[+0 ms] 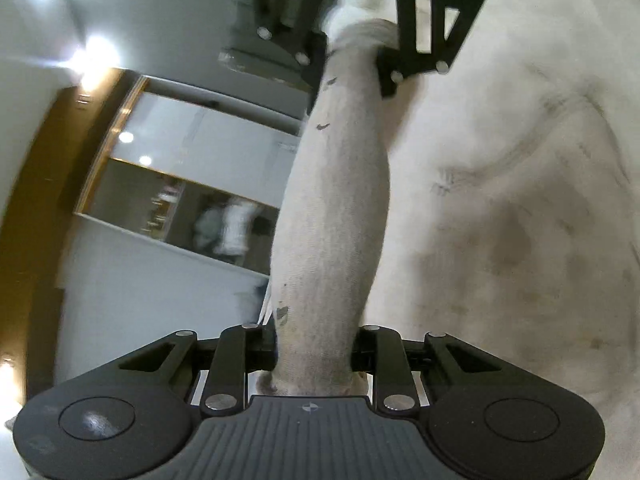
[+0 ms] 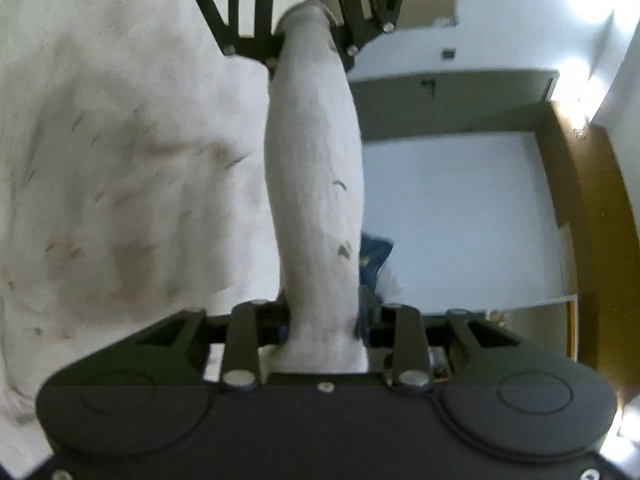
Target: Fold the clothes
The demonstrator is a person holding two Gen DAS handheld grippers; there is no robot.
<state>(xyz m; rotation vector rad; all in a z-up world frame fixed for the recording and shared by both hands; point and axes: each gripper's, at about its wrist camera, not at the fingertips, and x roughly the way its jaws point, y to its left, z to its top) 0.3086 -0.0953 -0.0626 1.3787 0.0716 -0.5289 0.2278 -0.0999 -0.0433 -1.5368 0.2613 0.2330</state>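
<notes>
White garment [image 1: 332,216] stretched taut, both grippers clamped

Left tongs [image 1: 314,354] and right tongs [image 2: 324,332] face each other, both clamped tight.

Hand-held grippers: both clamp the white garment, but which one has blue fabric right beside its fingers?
The right hand-held gripper: blue fabric sits beside its clamped white garment. The left hand-held gripper shows none.

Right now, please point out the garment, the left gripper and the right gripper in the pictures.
garment [image 1: 332,216]: left wrist view, on the stretched band between the grippers.
left gripper [image 1: 314,354]: left wrist view, where it clamps the band.
right gripper [image 2: 322,330]: right wrist view, where it clamps the band.
</notes>
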